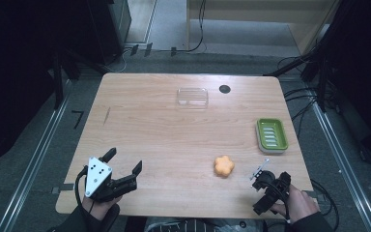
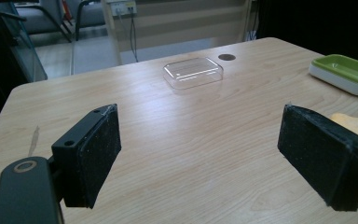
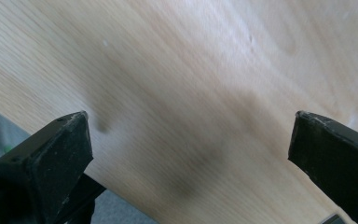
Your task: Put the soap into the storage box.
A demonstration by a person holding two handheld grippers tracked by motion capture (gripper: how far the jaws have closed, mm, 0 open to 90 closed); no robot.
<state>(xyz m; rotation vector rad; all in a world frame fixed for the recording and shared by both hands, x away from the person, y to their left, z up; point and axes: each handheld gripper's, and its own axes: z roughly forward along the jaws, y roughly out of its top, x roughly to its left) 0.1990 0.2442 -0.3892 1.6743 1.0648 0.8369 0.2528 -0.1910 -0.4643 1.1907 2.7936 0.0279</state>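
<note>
The orange flower-shaped piece lies on the bench, near the front edge and a little right of the middle, between the two grippers and closer to the right one. It looks like a small soap or soft toy, so I judge it light, maybe a bit slippery, and not fragile. The best hold is probably across its lobed sides, with the fingers low near the wood.

The left gripper hovers at the front left with its fingers spread wide and holding nothing. In the left gripper view, the orange piece shows just behind the right finger. The right gripper is at the front right corner, also released and empty, very near the bench edge.

The green soap dish stands near the right edge, and the clear lid is well apart at the back. The middle gives wide room.
</note>
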